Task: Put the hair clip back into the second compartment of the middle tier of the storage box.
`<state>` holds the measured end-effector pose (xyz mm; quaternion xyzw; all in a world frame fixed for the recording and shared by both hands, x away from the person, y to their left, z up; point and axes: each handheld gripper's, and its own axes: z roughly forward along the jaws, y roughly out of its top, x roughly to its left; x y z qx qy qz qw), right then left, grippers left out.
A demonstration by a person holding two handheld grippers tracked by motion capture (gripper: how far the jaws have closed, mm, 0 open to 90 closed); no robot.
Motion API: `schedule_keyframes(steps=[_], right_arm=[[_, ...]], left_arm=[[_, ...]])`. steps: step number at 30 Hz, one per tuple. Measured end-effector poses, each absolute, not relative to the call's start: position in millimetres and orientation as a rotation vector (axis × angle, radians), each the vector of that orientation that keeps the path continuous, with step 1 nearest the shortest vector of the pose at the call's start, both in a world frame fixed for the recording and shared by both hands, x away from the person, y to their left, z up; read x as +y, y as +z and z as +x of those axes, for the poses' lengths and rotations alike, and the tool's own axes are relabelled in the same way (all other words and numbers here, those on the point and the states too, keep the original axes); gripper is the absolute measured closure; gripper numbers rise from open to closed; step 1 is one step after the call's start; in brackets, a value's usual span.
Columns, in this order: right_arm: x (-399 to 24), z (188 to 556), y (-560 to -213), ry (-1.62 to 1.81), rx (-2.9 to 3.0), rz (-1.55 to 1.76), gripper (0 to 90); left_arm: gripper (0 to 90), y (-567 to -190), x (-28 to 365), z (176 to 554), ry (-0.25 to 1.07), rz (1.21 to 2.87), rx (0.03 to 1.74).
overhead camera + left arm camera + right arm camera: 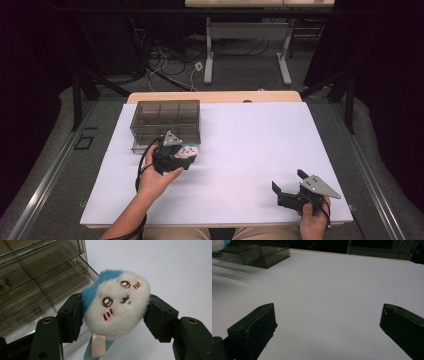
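Worktop was a white sheet over a wooden top, whose far edge showed as a tan strip in the high view. The smoked clear drawer box sat at the far-left part of the worktop, near the far edge. The high view gave its gridded top. The left gripper view showed its stacked see-through drawers from the side, with small items inside too blurred to identify. The right gripper view caught the box low in its upper-left corner, well apart from the right tongs.

Left tongs were just in front of the box, near its right front corner, held in the left hand. Right tongs were at the near-right part of the worktop, in the right hand. They were spread wide with only bare sheet between the jaws, as the right gripper view showed.

The plush toy was pinched between the left tongs, both pads pressed into its sides. The high view showed only a small white-and-blue blob. The left gripper view showed the white face, brown stitched eyes, pink cheeks, blue top and a pale ribbon tag hanging below.
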<state>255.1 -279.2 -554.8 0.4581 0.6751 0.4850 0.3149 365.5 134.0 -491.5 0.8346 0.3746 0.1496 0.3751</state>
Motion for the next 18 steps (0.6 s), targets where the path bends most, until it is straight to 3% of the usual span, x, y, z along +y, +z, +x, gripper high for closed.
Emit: schedule_keyframes(steps=[18], right_arm=[[-279.6, 254.0, -554.5, 1.279, 1.781, 1.215, 0.2]], left_arm=[[35.6, -482.0, 145.9, 376.7, 0.415, 2.126, 0.986]])
